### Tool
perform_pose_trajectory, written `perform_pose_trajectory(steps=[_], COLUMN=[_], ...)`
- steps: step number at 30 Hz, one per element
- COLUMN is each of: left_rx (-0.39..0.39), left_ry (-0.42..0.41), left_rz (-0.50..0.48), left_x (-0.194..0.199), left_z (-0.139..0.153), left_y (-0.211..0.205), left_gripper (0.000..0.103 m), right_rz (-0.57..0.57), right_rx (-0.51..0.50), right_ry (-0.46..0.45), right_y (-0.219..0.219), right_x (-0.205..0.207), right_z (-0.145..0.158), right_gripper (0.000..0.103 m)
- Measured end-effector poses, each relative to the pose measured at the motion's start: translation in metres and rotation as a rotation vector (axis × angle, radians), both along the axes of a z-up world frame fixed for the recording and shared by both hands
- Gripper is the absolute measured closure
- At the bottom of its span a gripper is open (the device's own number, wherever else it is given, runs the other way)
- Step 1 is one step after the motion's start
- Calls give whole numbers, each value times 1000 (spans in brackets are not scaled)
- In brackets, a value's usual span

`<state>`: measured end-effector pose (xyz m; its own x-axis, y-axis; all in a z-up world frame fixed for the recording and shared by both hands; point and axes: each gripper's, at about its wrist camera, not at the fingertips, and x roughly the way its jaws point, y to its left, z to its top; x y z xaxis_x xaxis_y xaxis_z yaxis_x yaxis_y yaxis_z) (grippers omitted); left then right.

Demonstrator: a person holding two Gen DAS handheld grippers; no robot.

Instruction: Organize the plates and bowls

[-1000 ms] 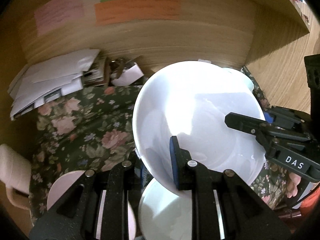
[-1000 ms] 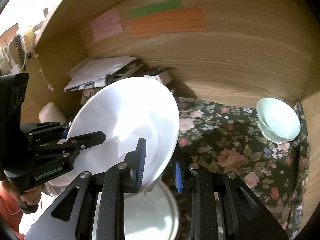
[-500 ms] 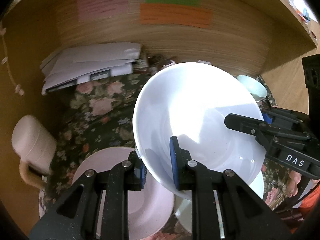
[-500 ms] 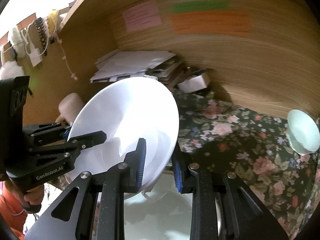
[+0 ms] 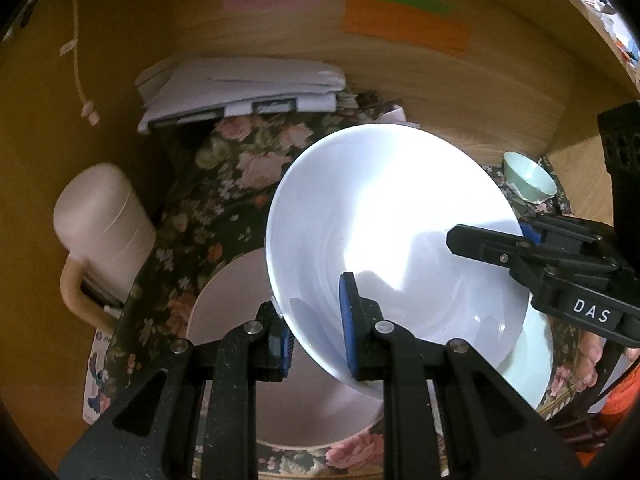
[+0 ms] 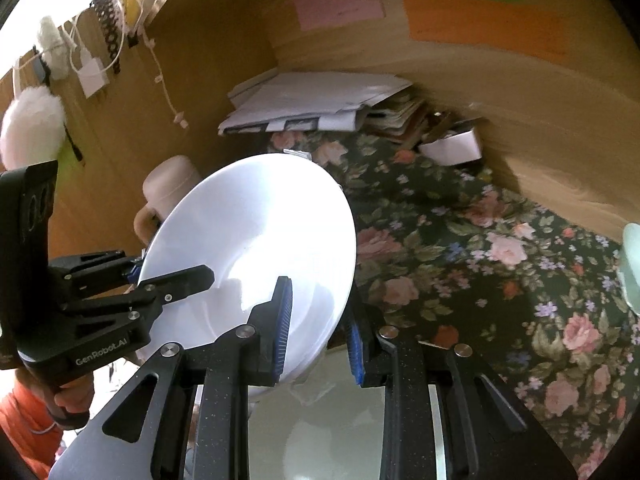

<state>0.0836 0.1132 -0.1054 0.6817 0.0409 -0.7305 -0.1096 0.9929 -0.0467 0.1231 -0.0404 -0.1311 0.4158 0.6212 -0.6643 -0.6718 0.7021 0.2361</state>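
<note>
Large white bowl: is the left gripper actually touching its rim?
Touching. In the left wrist view the left gripper has its blue pads either side of the large white bowl, clamping its rim; no gap shows.

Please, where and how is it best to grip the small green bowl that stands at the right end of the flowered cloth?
Probably grip the small green bowl at its thin rim, one finger inside and one outside. Come from above on the near side: it stands upright and open, with wooden panels close behind and beside it.
</note>
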Motion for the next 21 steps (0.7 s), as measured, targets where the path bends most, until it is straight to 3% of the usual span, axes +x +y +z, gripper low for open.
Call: perform_pose_trajectory(steps=[21], left_rx=[-33], left_ry=[61], left_rz=[78], left_x=[-30], left_z=[-37], left_y=[40], left_gripper=[83], right_rz=[70], right_rx=[-90], right_ry=[79], right_y=[50], right_x=[-6], right_z=[-39], right_gripper=[80])
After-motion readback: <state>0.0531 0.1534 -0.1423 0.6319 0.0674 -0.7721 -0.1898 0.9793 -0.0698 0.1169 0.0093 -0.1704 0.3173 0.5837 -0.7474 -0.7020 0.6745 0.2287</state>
